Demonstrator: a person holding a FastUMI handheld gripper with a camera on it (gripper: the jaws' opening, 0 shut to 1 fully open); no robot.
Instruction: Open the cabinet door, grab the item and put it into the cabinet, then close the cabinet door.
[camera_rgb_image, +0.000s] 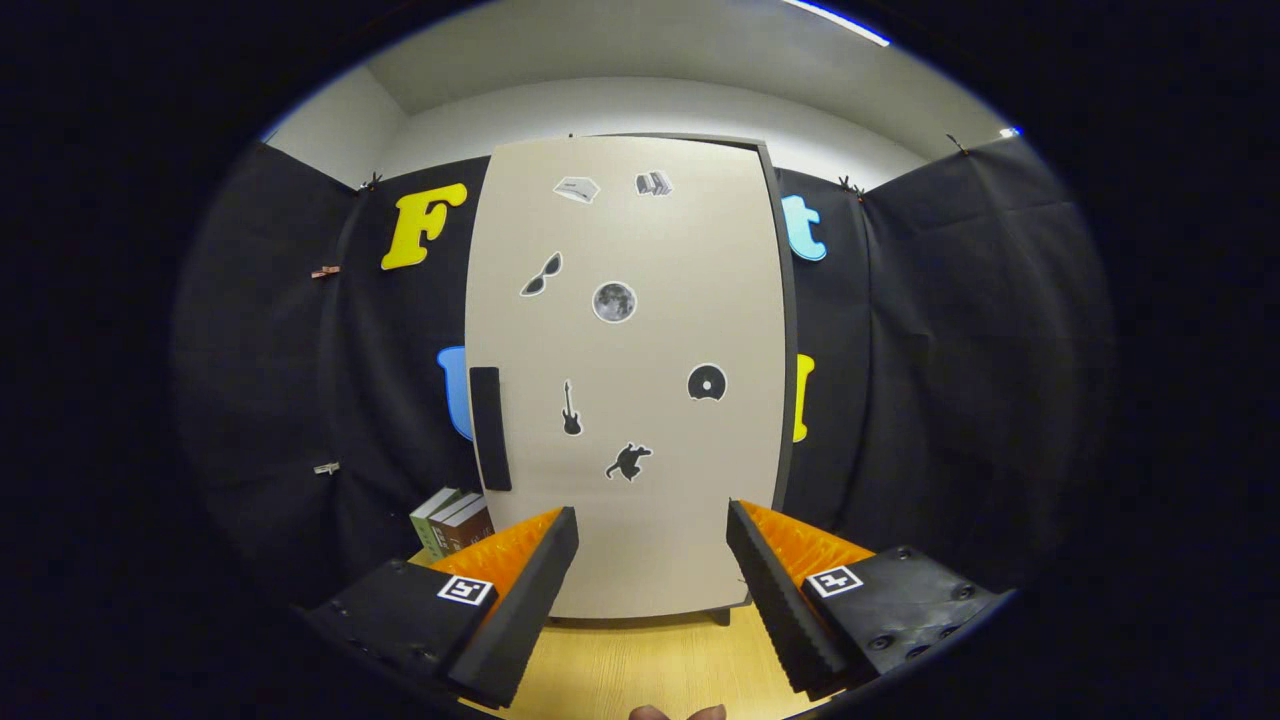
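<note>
A tall beige cabinet (640, 400) stands on the wooden table straight ahead of me, its door shut and dotted with several black stickers. A black vertical handle (490, 428) sits on the door's left edge, beyond my left finger. Two small boxes (455, 520), one green and one brown, rest on the table left of the cabinet, just behind the left finger. My gripper (652, 540) is open, its black and orange fingers (530, 590) spread wide with nothing between them, a short way in front of the door.
The light wooden tabletop (640, 660) runs from under the fingers to the cabinet's base. Black cloth walls close in on both sides and behind the cabinet. Fingertips of a hand (678, 712) show below the gripper.
</note>
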